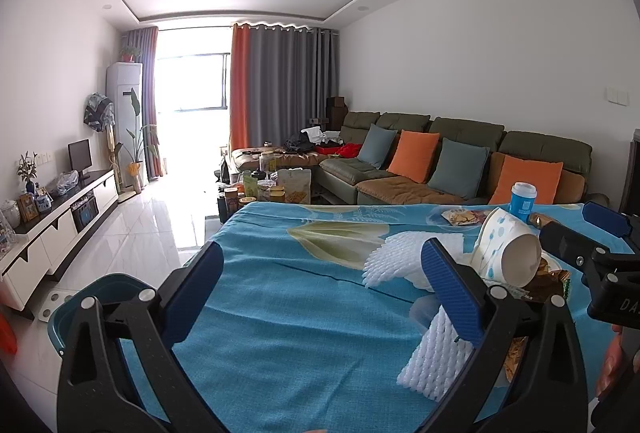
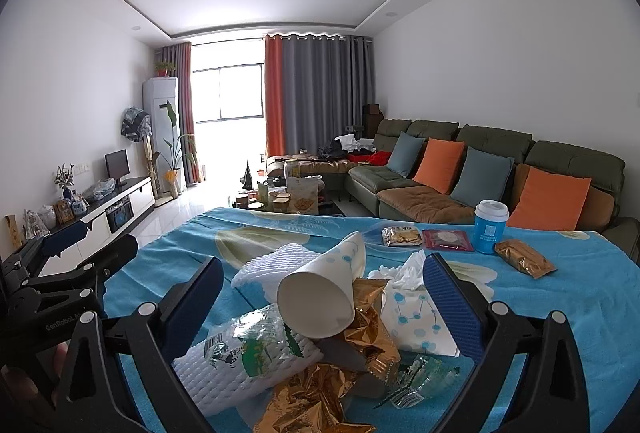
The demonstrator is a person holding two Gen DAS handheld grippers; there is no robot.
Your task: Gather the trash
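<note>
Left wrist view: the left gripper (image 1: 320, 289) hovered with jaws released and empty over the surface (image 1: 288, 321); white foam netting (image 1: 434, 361) lay beside its right jaw, and a teal bin (image 1: 80, 309) stood below the surface edge. Right wrist view: the right gripper (image 2: 324, 303), jaws released, straddled the trash pile: paper cup (image 2: 324, 293), gold wrappers (image 2: 316, 397), tissue pack (image 2: 416, 317). Collection appeared barely begun; all visible trash remained on the surface.
</note>
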